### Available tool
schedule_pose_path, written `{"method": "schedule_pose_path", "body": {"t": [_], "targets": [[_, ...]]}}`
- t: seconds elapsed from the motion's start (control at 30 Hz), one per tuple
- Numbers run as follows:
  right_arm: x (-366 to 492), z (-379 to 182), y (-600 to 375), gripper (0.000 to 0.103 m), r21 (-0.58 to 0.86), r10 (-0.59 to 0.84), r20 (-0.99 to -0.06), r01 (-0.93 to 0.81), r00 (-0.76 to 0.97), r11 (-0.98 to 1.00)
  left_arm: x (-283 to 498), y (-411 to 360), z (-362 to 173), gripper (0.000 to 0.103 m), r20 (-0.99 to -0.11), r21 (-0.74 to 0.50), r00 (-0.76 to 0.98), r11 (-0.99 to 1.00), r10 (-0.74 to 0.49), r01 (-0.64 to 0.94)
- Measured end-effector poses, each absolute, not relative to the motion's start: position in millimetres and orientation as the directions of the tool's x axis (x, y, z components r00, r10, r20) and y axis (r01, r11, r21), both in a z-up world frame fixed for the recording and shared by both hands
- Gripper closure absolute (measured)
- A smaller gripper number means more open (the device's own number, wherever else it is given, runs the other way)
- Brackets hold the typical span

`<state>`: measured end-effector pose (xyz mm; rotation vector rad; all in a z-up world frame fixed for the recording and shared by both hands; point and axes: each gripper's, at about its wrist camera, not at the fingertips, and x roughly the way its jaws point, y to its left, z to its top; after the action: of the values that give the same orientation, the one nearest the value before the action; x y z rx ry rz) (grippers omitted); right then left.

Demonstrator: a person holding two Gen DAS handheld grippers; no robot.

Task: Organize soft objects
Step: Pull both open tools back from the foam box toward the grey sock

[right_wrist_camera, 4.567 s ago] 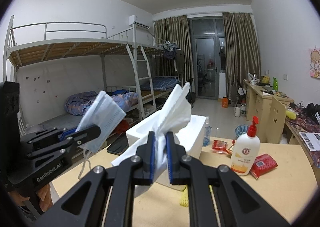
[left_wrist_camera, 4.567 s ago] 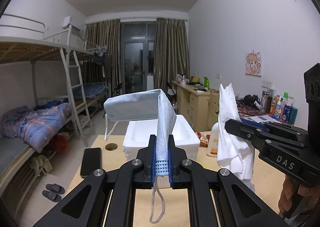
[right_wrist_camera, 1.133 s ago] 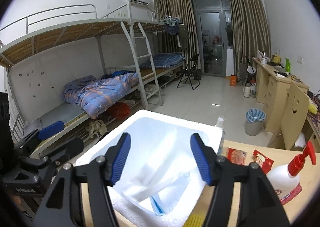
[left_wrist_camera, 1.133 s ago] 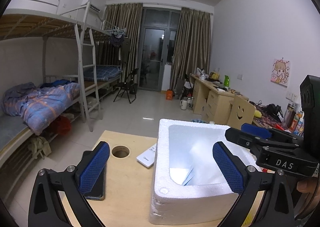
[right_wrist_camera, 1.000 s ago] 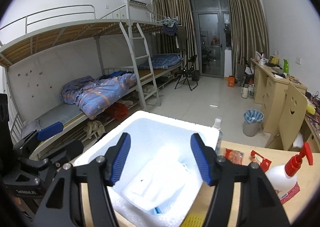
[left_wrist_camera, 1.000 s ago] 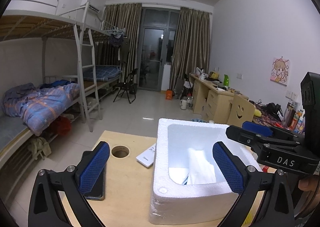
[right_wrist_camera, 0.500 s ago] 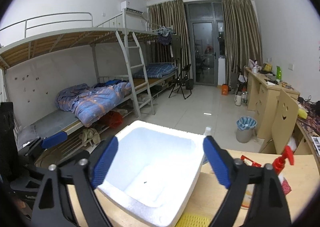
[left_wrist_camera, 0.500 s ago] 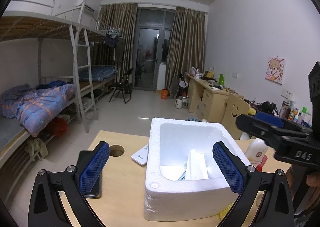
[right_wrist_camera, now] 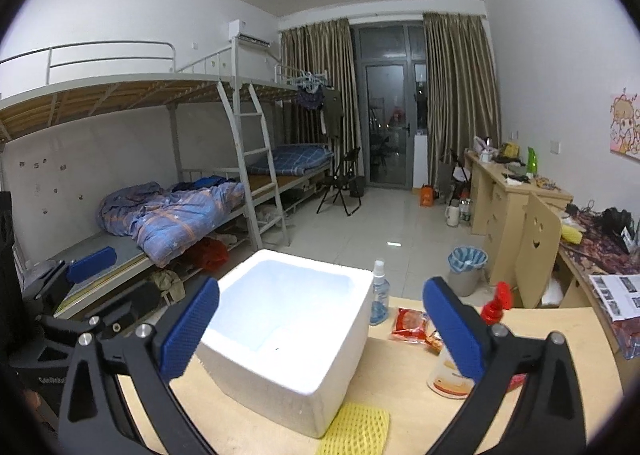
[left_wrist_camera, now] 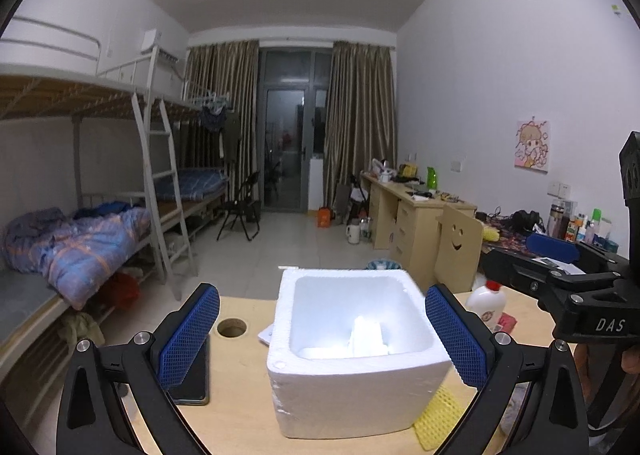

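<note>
Left wrist view: white cloth (left_wrist_camera: 368, 337) stands upright in the foam box (left_wrist_camera: 352, 387); both tools, left (left_wrist_camera: 320, 339) and right (right_wrist_camera: 320, 329), spread wide, empty, the right's jaws just opened.

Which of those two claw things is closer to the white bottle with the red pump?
Right. The right gripper has the pump bottle just past its right-hand finger. The left gripper faces the foam box, and the bottle sits off to its right, beyond the box.

White foam box (left_wrist_camera: 352, 395), yellow mesh pad (right_wrist_camera: 356, 429), blue checked quilt (right_wrist_camera: 172, 219) — tan curtains (right_wrist_camera: 460, 95), red-capped bottle (right_wrist_camera: 454, 369).
</note>
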<state>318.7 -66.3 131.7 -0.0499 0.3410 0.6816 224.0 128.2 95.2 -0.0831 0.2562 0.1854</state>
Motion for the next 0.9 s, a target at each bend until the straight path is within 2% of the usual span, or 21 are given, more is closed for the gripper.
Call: {"method": "schedule_pose_path", "body": {"t": [0.33, 0.63, 0.9], "targets": [[276.8, 136.0, -100.0, 0.0, 0.049, 0.595, -0.269, -0.607, 0.757, 0.794, 172.0, 79.5, 117.8, 0.0, -0.204, -0.002, 0.97, 0.991, 0.134, -0.137], [262.5, 128.4, -139.1, 0.0, 0.074, 0.536, -0.226, -0.534, 0.813, 0.842, 138.9, 60.6, 119.2, 0.0, -0.192, -0.052, 0.975, 0.991, 0.109, -0.121], [248.1, 123.5, -164.5, 0.0, 0.079, 0.51, -0.207, -0.505, 0.835, 0.859, 127.4, 42.2, 121.3, 0.0, -0.185, -0.036, 0.977, 0.993, 0.101, -0.11]]}}
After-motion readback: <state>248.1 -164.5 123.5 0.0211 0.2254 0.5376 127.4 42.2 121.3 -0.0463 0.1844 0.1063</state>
